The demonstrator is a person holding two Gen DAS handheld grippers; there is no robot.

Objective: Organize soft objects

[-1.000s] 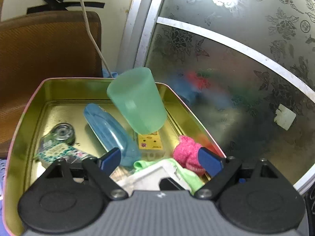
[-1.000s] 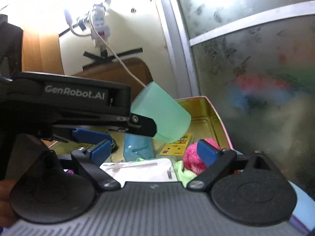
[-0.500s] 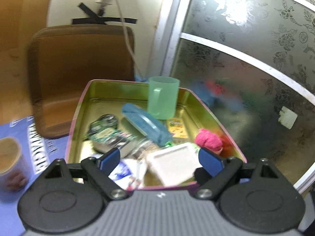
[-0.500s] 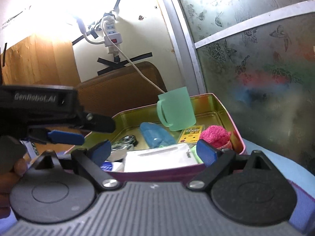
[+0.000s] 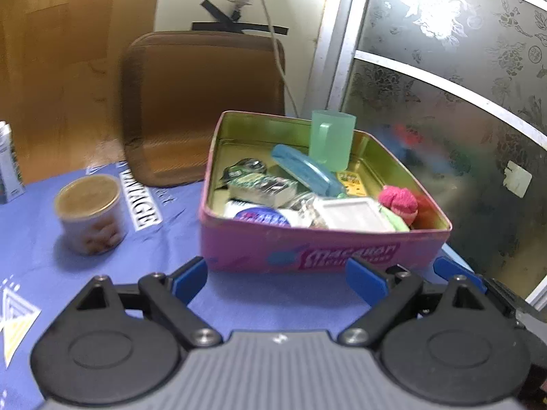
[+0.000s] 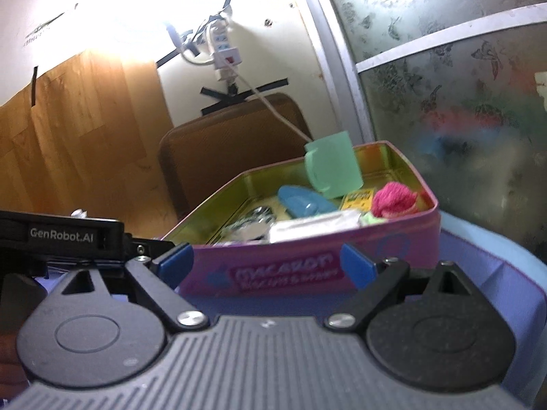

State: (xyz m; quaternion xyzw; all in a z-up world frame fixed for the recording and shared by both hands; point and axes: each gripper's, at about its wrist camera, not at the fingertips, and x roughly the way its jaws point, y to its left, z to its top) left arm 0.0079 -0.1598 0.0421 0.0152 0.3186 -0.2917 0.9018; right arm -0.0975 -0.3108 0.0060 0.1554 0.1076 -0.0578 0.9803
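Two hand-held grippers, left and right, hover spread and empty just short of the pink biscuit tin, judged a pause between picks. Soft items already lie inside: a pink knitted bundle in the near right corner, a green cloth touching it. A green plastic cup stands upright at the back. The tin rests on a blue-clothed table beside a snack can; frosted glass closes the right.

A lived-in home: frosted floral sliding door, taped-up power strip (cable dangling), printed tablecloth.
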